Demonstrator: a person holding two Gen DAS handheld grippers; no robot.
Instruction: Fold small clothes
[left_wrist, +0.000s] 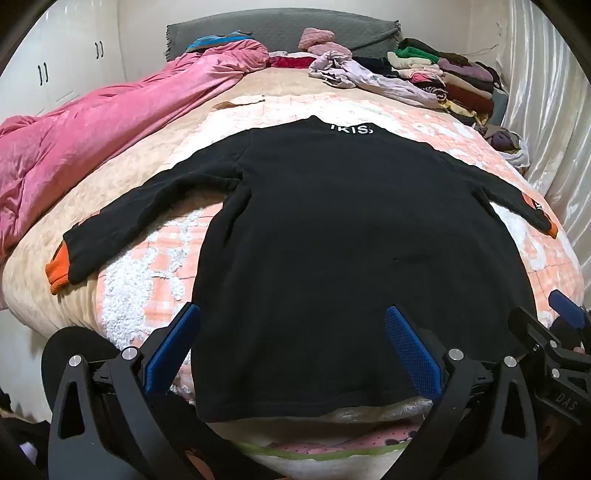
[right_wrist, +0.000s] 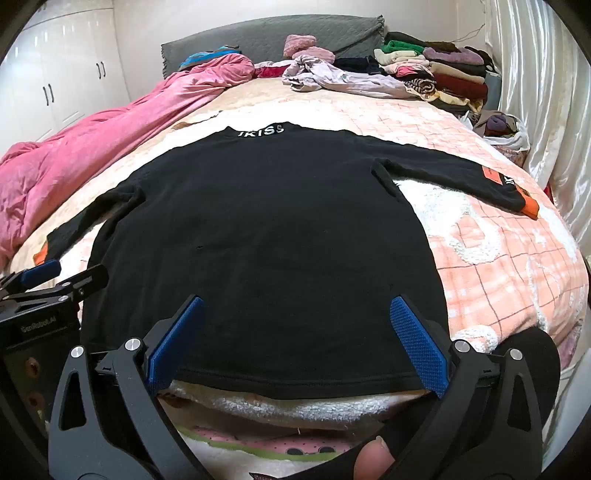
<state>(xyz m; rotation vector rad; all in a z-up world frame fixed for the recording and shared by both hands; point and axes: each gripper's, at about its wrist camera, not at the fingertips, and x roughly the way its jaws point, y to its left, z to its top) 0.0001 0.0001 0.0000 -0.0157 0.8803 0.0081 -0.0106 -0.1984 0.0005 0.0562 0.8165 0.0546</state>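
- One black long-sleeved top (left_wrist: 332, 240) lies flat and face down across the middle of both views, on a pink checked blanket (right_wrist: 517, 266) spread over a bed. Its collar, printed with white letters, points to the upper part of the frame; its hem lies at the near edge, just in front of both tongs.
- The left tongs (left_wrist: 291, 350) stand wide apart over the left part of the hem and hold nothing.
- The right tongs (right_wrist: 295, 339) also stand wide apart, over the right part of the hem, and hold nothing.
- Two sleeves spread outward, one toward each side of the frame, each ending in one orange cuff (left_wrist: 59, 269).
- The top looks smoothed and ready for its first fold, in my judgement. To do it well, each pair of tongs should pinch only the sleeve or side edge, catch no blanket, and carry the cloth inward evenly so the edges stay straight.
- In the upper left lies one bunched pink quilt (left_wrist: 92, 125).
- In the upper right, against the curtain, stands one stack of folded clothes (right_wrist: 450, 77), too many to count; beside it lies one loose pale lilac garment (right_wrist: 332, 79).
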